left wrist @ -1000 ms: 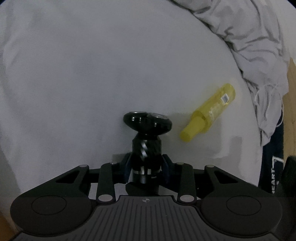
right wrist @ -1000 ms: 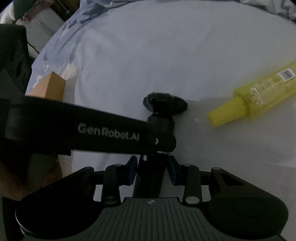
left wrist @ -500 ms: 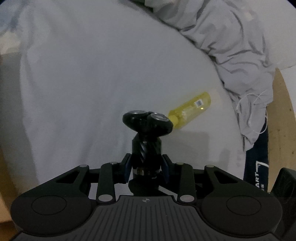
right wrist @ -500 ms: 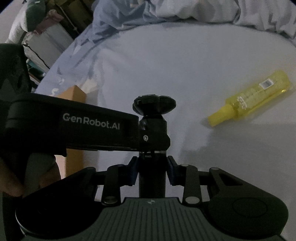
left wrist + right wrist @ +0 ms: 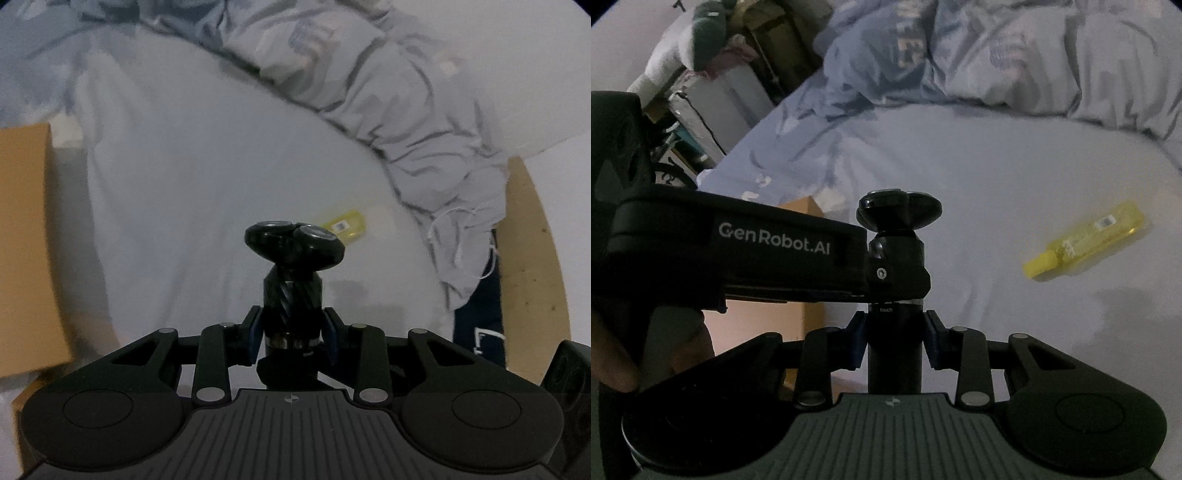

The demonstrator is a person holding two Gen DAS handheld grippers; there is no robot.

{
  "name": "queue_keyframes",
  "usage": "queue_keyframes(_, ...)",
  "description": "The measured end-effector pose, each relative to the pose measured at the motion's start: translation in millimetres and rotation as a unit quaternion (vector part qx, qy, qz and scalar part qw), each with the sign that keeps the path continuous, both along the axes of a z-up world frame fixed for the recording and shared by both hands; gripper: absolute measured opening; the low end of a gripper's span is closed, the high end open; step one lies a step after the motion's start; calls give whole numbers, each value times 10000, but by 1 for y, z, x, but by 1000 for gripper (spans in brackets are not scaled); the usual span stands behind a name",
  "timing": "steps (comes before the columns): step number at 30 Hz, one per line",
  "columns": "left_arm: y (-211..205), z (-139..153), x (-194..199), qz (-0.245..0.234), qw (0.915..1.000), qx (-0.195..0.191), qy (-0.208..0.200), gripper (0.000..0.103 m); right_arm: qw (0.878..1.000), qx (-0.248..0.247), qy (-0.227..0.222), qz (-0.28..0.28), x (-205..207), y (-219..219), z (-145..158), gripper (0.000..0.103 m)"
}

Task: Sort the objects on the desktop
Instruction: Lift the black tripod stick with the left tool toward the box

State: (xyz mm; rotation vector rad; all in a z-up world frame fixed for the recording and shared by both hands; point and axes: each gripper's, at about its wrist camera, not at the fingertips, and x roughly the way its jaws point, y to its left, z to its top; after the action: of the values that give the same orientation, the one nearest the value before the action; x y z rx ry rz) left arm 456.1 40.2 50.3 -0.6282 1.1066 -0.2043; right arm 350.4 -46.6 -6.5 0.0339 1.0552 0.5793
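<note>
Above the white bedsheet both grippers — left and right — had lifted the black shaver, fingers clamped on it; yellow bottle left behind, cardboard box now near.

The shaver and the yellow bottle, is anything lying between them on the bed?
Nothing: in the right wrist view only bare white sheet separates the shaver from the yellow bottle.

Black three-headed electric shaver; translucent yellow plastic bottle; plain white bedsheet; tan cardboard box.
</note>
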Motion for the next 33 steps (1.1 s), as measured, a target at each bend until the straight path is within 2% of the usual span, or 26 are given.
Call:
queue_keyframes(6,-1,56,-31,19,9993,-15,-377,37,9993,30,-373,24,-16,-15,58,33)
queue_keyframes(11,-4,101,-61,36,9976,-19,-692,37,9978,48,-667,34,-35,-32,93,33)
queue_keyframes(16,-6,135,-93,18,9958,17,-916,37,9960,96,-885,42,-35,-74,141,33)
queue_keyframes(24,-2,162,-146,-30,9932,-3,-1166,37,9935,64,-1136,58,-70,-70,167,33)
queue_keyframes(33,7,160,-189,12,9924,47,-1226,37,9927,83,-1201,117,-109,-62,169,33)
